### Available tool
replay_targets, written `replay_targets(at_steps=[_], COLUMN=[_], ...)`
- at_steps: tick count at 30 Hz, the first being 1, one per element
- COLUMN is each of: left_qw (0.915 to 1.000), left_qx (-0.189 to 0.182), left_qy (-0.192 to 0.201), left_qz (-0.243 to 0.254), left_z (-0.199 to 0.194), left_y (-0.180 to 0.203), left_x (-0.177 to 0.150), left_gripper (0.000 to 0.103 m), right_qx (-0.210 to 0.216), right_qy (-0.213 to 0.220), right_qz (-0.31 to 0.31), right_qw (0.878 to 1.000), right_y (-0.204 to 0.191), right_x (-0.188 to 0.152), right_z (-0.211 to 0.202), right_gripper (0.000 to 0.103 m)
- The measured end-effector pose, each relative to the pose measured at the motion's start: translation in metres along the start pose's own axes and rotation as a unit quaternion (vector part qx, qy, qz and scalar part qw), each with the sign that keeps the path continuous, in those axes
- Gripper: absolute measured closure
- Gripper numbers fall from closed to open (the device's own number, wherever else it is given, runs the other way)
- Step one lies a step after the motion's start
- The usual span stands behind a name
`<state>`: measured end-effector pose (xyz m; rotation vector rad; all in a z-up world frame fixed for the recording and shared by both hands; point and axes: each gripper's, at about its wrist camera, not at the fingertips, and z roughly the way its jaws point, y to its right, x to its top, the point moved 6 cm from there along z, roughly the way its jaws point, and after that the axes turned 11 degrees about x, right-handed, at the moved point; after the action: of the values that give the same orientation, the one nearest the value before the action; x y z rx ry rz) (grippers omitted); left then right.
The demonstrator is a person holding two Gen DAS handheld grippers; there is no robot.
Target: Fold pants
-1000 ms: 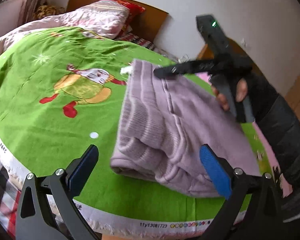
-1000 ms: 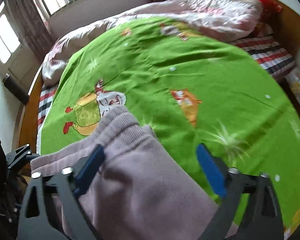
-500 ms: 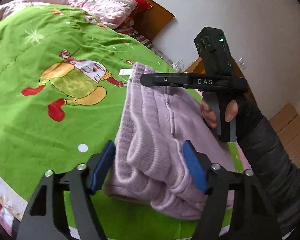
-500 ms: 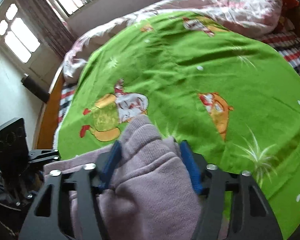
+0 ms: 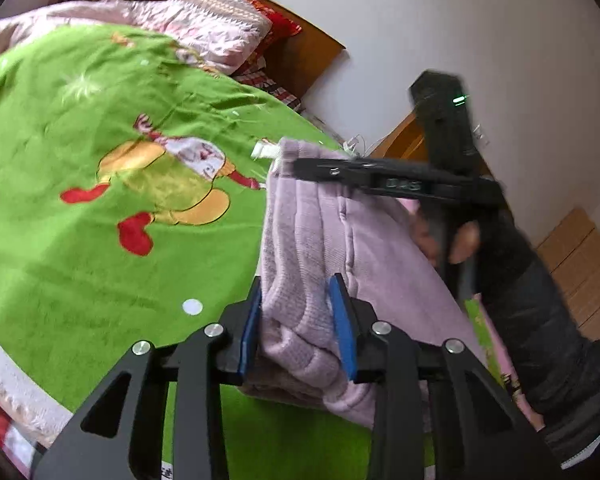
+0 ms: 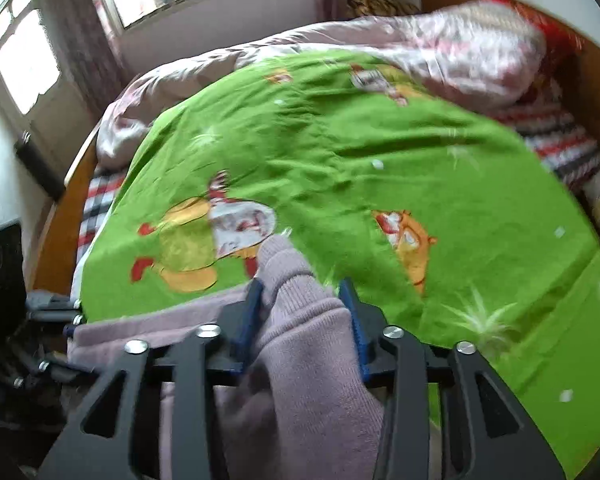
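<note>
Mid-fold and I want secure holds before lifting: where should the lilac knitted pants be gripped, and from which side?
Grip the lilac knitted pants at the thick ribbed end, one gripper per corner, coming in from the bed's near edge. The bunched folds there fill the jaws: the left gripper and right gripper are each closed on such a corner, above the green cartoon bedspread.

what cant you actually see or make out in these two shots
- Left wrist view: the near lower edge of the pants is hidden behind the left claw.
- Left wrist view: the lettering on the right claw is motion-blurred.
- Right wrist view: the pants' near end is cut off by the bottom edge, behind the right claw.
- Right wrist view: the left claw at the left edge is dark and blurred.
</note>
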<state>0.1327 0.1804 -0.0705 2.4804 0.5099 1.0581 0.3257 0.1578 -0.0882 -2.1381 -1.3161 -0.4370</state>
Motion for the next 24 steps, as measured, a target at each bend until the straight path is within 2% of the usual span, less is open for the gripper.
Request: replay_targets(at_steps=[2, 3, 4, 5, 6, 7, 8, 10, 12, 13, 15, 17, 18, 19, 21, 23, 24], left_qw=[1.0, 0.9999, 0.9994, 0.9983, 0.9955, 0.9915, 0.9867, 0.9776, 0.9702, 0.969, 0.9662, 0.9638, 0.9625, 0.961, 0.9632, 0.9638, 0.9606], left_qx=[0.006, 0.013, 0.032, 0.057, 0.093, 0.118, 0.127, 0.095, 0.051, 0.038, 0.036, 0.052, 0.061, 0.066, 0.068, 0.069, 0.073], left_qy=[-0.003, -0.003, -0.005, -0.003, 0.016, 0.04, 0.067, 0.099, 0.083, 0.07, 0.031, -0.008, -0.01, -0.008, -0.019, -0.021, -0.015], left_qz=[-0.005, -0.006, -0.011, -0.012, 0.008, 0.036, 0.076, 0.16, 0.222, 0.234, 0.253, 0.262, 0.264, 0.269, 0.259, 0.257, 0.268], left_z=[-0.002, -0.002, -0.004, -0.006, -0.016, -0.027, -0.038, -0.054, -0.048, -0.042, -0.02, 0.002, 0.004, 0.002, -0.003, -0.004, -0.002], left_y=[-0.003, -0.004, -0.008, -0.01, -0.002, 0.009, 0.027, 0.072, 0.11, 0.117, 0.123, 0.115, 0.112, 0.109, 0.103, 0.095, 0.095], left_x=[-0.001, -0.002, -0.001, 0.0, 0.006, 0.011, 0.016, 0.02, 0.013, 0.007, -0.007, -0.024, -0.029, -0.033, -0.035, -0.04, -0.043], left_gripper=[0.058, 0.048, 0.041, 0.031, 0.032, 0.032, 0.032, 0.029, 0.027, 0.027, 0.028, 0.03, 0.035, 0.036, 0.036, 0.035, 0.035], right_qx=[0.018, 0.015, 0.001, -0.004, -0.001, -0.001, -0.004, -0.04, -0.08, -0.079, -0.047, -0.048, -0.043, -0.025, -0.022, -0.024, -0.029], right_qy=[-0.005, -0.009, -0.011, -0.005, 0.007, 0.036, 0.062, 0.083, 0.059, 0.045, 0.019, 0.0, -0.007, 0.0, 0.023, 0.053, 0.054], right_qz=[0.029, 0.036, 0.04, 0.046, 0.049, 0.053, 0.054, 0.031, 0.002, 0.002, 0.024, 0.038, 0.042, 0.041, 0.025, 0.039, 0.056], right_qw=[0.999, 0.999, 0.999, 0.999, 0.999, 0.998, 0.997, 0.995, 0.995, 0.996, 0.998, 0.998, 0.998, 0.999, 0.999, 0.998, 0.997], right_y=[0.009, 0.011, 0.013, 0.014, 0.013, 0.01, 0.008, 0.003, 0.001, 0.003, 0.011, 0.022, 0.027, 0.026, 0.019, 0.024, 0.031], right_x=[0.001, 0.001, 0.001, 0.003, 0.005, 0.009, 0.011, 0.006, -0.009, -0.018, -0.036, -0.051, -0.057, -0.058, -0.055, -0.049, -0.049], right_z=[0.007, 0.01, 0.01, 0.004, -0.004, -0.022, -0.042, -0.075, -0.089, -0.091, -0.086, -0.075, -0.067, -0.062, -0.063, -0.067, -0.063], right_gripper=[0.053, 0.034, 0.025, 0.022, 0.022, 0.022, 0.022, 0.023, 0.023, 0.023, 0.023, 0.025, 0.037, 0.054, 0.064, 0.065, 0.065])
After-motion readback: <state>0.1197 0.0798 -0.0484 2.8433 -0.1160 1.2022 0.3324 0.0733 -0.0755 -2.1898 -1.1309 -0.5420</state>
